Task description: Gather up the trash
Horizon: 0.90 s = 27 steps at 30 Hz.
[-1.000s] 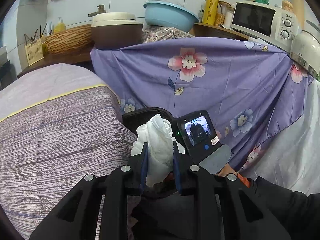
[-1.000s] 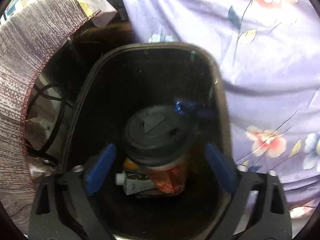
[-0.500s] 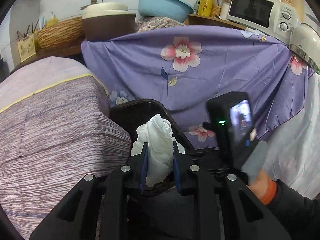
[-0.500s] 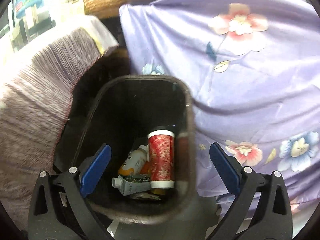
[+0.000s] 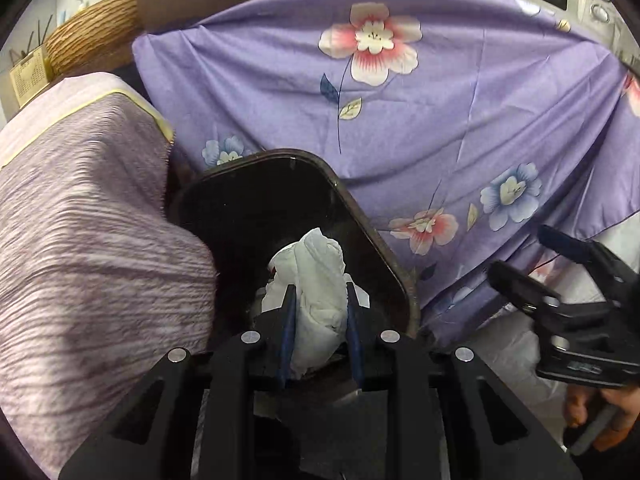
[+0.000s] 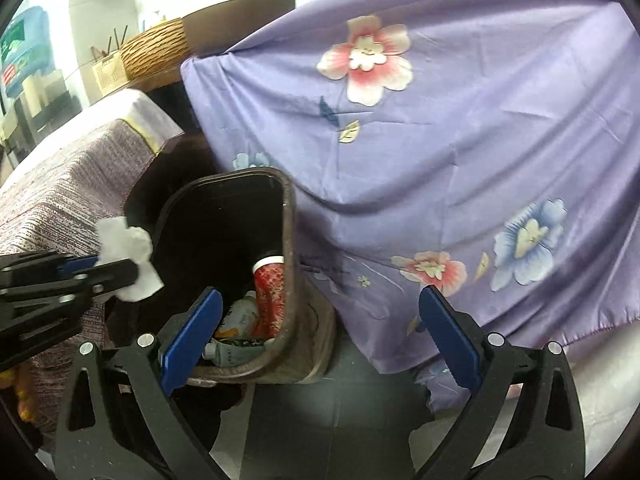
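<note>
Purple floral cloth (image 5: pixel 460 120) beside dark bin (image 5: pixel 360 208), perhaps touching.

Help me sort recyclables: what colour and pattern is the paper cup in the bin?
Red with a pale mottled print and a white rim; the paper cup shows best in the right wrist view.

A: Is the bin (image 5: pixel 362 216) open on top?
B: Yes, its mouth is clear; a cup (image 6: pixel 270 292) and tube (image 6: pixel 236 354) lie low inside.
A: The sides?
B: Striped cloth (image 5: pixel 88 248) crowds one side, flowered sheet (image 5: pixel 460 120) the other.
</note>
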Motion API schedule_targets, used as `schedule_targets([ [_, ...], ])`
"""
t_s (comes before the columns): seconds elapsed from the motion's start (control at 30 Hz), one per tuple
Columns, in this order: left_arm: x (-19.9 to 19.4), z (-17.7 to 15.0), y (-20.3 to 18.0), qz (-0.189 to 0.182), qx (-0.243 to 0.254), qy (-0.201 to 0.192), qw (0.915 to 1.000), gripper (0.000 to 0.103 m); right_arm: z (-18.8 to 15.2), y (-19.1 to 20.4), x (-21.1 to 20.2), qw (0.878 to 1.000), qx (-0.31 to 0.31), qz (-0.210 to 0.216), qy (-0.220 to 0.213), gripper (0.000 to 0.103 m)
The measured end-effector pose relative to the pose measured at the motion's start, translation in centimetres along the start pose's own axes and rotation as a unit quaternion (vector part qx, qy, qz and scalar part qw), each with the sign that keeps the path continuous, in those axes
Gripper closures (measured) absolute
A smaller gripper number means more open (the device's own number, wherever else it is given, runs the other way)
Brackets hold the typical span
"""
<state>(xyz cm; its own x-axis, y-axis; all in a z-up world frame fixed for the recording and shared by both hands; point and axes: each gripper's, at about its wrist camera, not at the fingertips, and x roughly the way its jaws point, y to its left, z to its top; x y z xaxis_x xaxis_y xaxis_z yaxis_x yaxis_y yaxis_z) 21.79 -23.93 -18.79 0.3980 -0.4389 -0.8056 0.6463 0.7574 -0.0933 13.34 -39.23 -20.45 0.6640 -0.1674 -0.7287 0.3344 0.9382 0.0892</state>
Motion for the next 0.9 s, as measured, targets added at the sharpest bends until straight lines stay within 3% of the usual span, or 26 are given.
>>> schedule_targets([
  [0.07, 0.8, 0.0, 0.0, 0.001, 0.002, 0.004, 1.0, 0.079, -0.4, -0.4, -0.4, 1.0, 0.004, -0.005, -0.001, 0.006],
  [0.13, 1.4, 0.1, -0.1, 0.002, 0.005, 0.009, 0.9999, 0.067, -0.7, -0.7, -0.6, 1.0, 0.008, -0.006, 0.0, 0.006],
  [0.2, 1.6, 0.1, -0.2, 0.005, 0.005, 0.005, 1.0, 0.04, -1.0, -1.0, -0.8, 1.0, 0.011, -0.007, 0.0, 0.006],
  [0.27, 1.0, 0.2, -0.4, 0.011, 0.005, -0.009, 0.9999, 0.03, -1.2, -1.2, -1.1, 1.0, 0.013, -0.009, -0.002, 0.006],
  [0.43, -1.5, 0.2, -1.4, 0.005, 0.014, -0.034, 0.9993, 0.026, -1.5, -2.1, -1.8, 0.999, 0.03, -0.013, -0.005, 0.006],
  [0.67, -9.4, -1.2, -2.1, 0.024, 0.018, -0.124, 0.9918, 0.005, -1.1, -1.4, -4.1, 0.999, 0.032, -0.013, -0.038, 0.006],
  [0.9, -17.4, -3.7, -0.7, 0.054, -0.004, -0.201, 0.9781, 0.005, -0.6, 1.4, -8.4, 0.995, 0.016, 0.004, -0.101, 0.006],
])
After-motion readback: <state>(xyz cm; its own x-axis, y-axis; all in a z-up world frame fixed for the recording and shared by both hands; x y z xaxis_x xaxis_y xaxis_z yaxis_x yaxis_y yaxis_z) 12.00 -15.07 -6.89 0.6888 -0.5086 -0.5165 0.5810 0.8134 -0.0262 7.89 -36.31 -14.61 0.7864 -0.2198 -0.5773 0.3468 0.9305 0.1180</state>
